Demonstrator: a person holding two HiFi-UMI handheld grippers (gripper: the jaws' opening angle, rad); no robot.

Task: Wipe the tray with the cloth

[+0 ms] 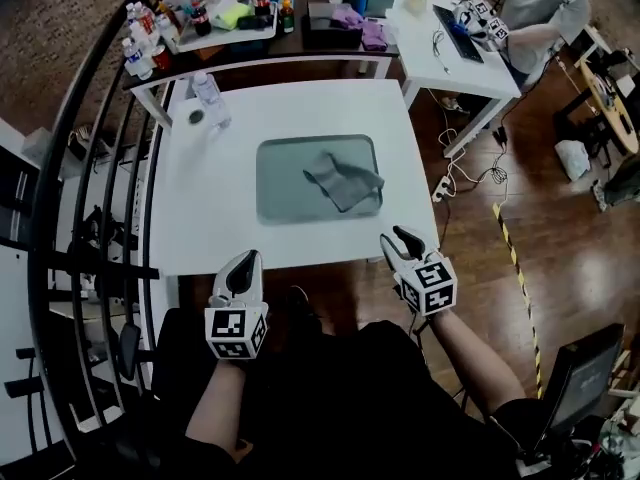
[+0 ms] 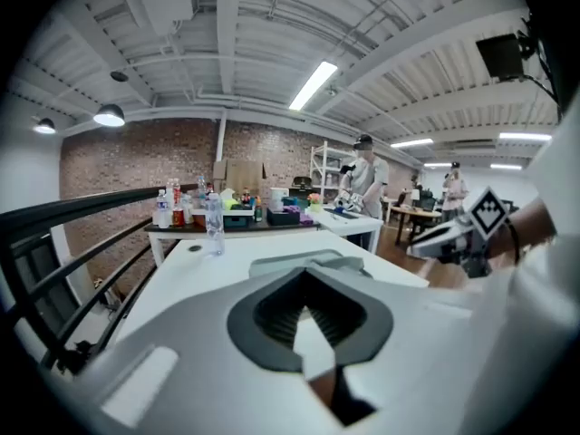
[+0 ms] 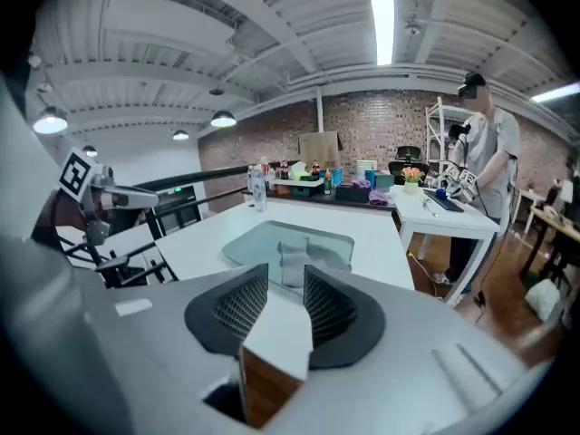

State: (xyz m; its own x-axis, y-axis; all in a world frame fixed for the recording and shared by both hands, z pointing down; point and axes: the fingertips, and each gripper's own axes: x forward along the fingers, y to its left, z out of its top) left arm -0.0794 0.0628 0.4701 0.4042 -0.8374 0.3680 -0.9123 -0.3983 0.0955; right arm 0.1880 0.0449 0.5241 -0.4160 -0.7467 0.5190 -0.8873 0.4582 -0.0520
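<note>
A grey-green tray [image 1: 280, 193] lies in the middle of the white table [image 1: 200, 218]. A crumpled grey cloth [image 1: 343, 180] rests on its right half. Both grippers hover at the table's near edge, short of the tray. My left gripper [image 1: 243, 263] is shut with nothing in it. My right gripper [image 1: 400, 241] is open, its jaws apart and empty. In the right gripper view the tray [image 3: 249, 243] and cloth [image 3: 299, 259] lie just beyond the gripper [image 3: 285, 279]. The left gripper view looks over its closed gripper [image 2: 310, 279] at the tray [image 2: 294, 262].
A clear water bottle [image 1: 210, 98] and a small round cap [image 1: 196, 117] stand at the table's far left corner. Behind are a cluttered table [image 1: 215, 28] and a white desk [image 1: 450, 48] with a seated person. A black railing [image 1: 90, 168] runs along the left.
</note>
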